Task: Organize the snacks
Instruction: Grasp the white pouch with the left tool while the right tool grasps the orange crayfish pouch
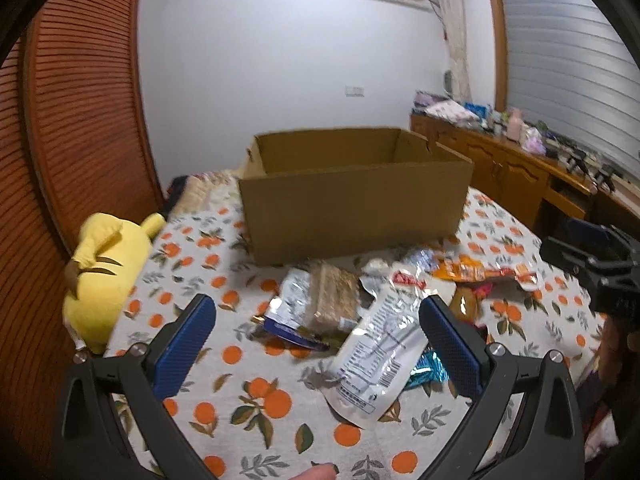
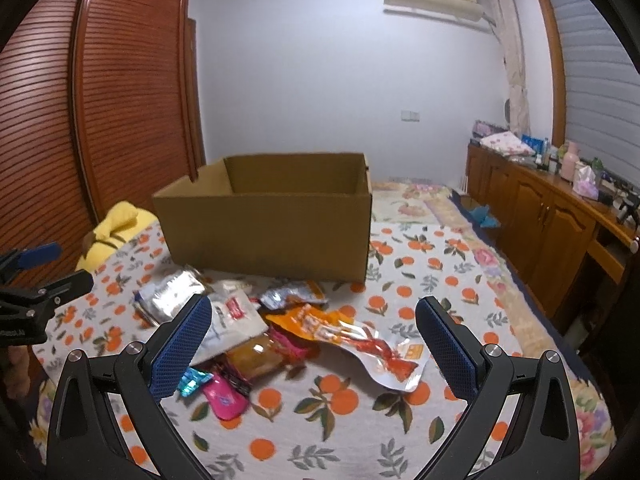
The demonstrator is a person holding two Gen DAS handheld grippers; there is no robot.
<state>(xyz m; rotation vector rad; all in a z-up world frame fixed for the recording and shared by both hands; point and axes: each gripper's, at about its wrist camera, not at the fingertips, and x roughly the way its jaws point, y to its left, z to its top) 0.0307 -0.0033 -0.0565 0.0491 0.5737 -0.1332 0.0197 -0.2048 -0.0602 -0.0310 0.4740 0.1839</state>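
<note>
Only left wrist: fingertip | right wrist: pink packet | box — both jaws released

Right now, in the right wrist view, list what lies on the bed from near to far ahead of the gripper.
pink packet → orange-and-clear packet → cardboard box
</note>
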